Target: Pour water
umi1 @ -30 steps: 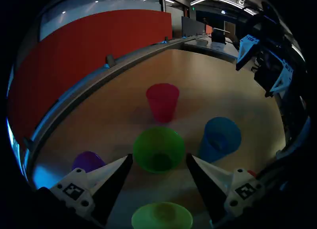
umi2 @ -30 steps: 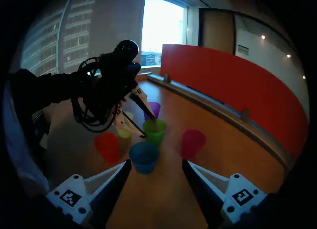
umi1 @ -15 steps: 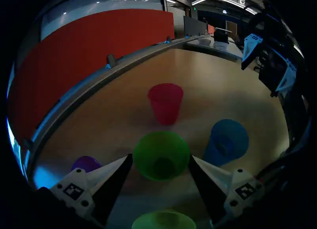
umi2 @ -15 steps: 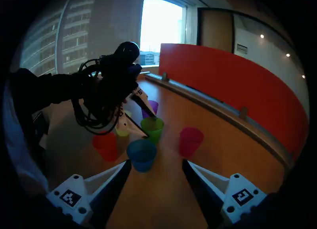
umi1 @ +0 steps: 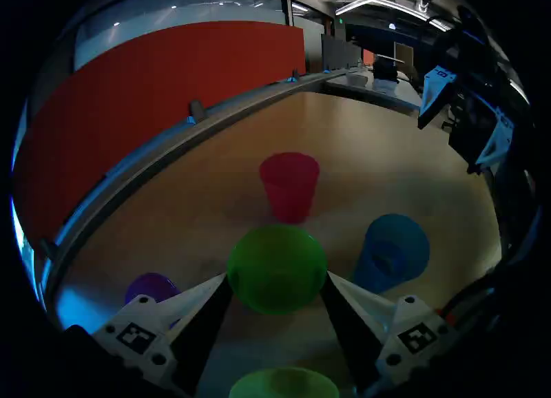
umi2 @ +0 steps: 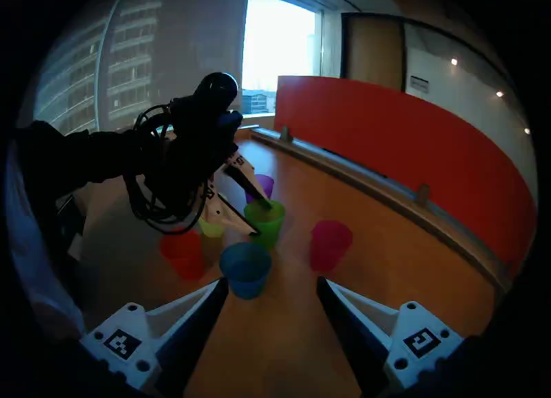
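A green cup stands upright on the wooden table, right between the fingertips of my left gripper. The jaws are open and their tips sit close to the cup's two sides. The right gripper view has the left gripper straddling that green cup, held by a dark-sleeved arm. A blue cup stands just ahead of my right gripper, which is open with nothing between its fingers. Beside it is a pink-red cup. In the left gripper view the right gripper hangs at the far right.
Around the green cup are the pink-red cup, the blue cup, a purple cup and a yellow-green cup. An orange-red cup stands near the person. A red partition borders the table.
My left gripper has slid forward, so the green cup now sits between its fingertips instead of ahead of them. The right gripper has hardly moved.
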